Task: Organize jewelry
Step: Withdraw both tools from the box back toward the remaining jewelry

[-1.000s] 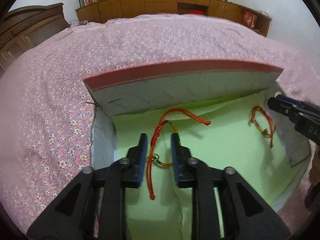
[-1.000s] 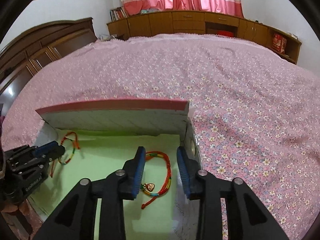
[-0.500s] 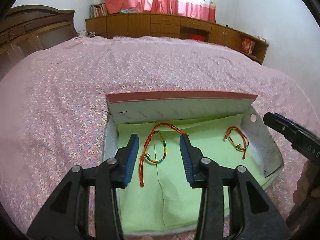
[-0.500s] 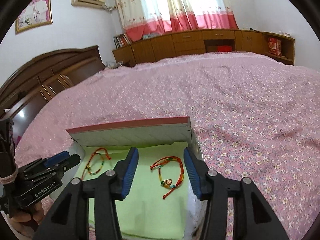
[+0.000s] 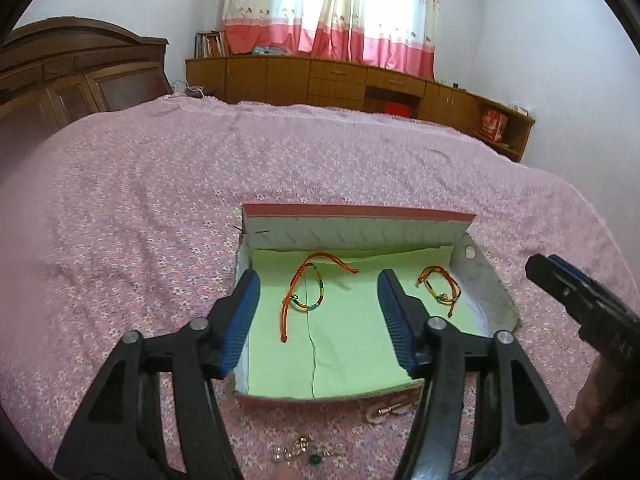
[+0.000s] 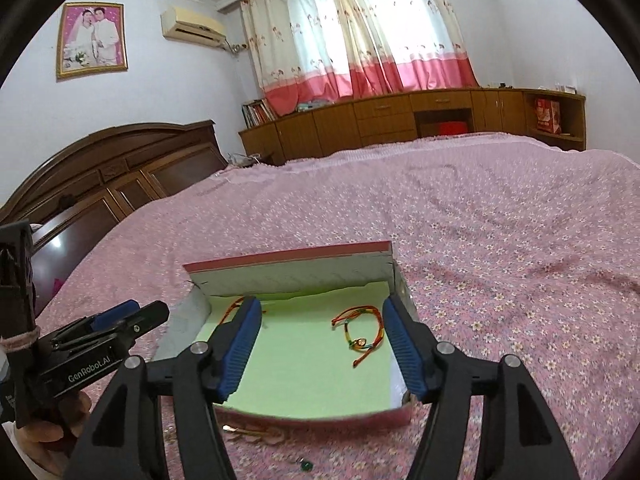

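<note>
A shallow pink-edged box (image 5: 360, 216) (image 6: 288, 258) lined with green paper lies on the bed. Two braided cord bracelets rest inside. The left bracelet (image 5: 306, 292) lies flat below my left gripper (image 5: 318, 316), whose jaws are opening with nothing between them. The right bracelet (image 5: 438, 290) (image 6: 362, 330), with a small gold charm, lies below my right gripper (image 6: 322, 346), whose jaws are also opening, empty. Both grippers hover above and in front of the box. Each gripper shows at the edge of the other's view. In the right wrist view a finger hides most of the left bracelet.
Small loose jewelry pieces (image 5: 300, 452) (image 6: 252, 436) lie on the pink floral bedspread (image 5: 140, 220) in front of the box, with a green bead (image 6: 306, 466). A dark wooden headboard (image 6: 120, 168) stands at the left and wooden cabinets (image 6: 400, 120) along the far wall.
Both grippers have let go of the bracelets, opened wider and drawn back and up from the box. The bracelets now lie loose on the green paper.
</note>
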Demonstrator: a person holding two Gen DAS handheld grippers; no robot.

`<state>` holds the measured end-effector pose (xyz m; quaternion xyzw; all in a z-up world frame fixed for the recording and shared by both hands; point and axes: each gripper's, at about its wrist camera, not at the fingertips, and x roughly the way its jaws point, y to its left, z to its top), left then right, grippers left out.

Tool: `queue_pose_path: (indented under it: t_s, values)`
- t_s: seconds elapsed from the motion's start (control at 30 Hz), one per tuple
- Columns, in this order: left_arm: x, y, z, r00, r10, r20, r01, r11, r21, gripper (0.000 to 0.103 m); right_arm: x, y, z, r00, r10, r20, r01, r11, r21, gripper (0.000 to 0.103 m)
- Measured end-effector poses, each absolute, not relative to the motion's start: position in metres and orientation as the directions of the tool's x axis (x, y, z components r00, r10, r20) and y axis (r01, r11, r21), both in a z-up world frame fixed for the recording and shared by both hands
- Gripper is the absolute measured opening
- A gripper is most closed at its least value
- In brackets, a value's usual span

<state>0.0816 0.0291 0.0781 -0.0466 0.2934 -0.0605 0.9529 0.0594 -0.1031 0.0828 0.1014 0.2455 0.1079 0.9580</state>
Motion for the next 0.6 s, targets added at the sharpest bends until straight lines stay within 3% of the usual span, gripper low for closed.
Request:
queue_pose_path:
  t_s: [0.27,0.6]
  values:
    - [0.057,0.033,0.081,0.836,-0.139,-0.531,0.088,0.989,-0.120,0.065,0.027,-0.095,0.086,0.866,0.263,-0.425,-0.179,0.957,0.228,0.069]
    - [0.030,0.048,0.069,0.806,-0.145,-0.574,0.083,0.988,-0.134,0.066,0.000,-0.090,0.076,0.853,0.270,-0.446,-0.190,0.958,0.215,0.070]
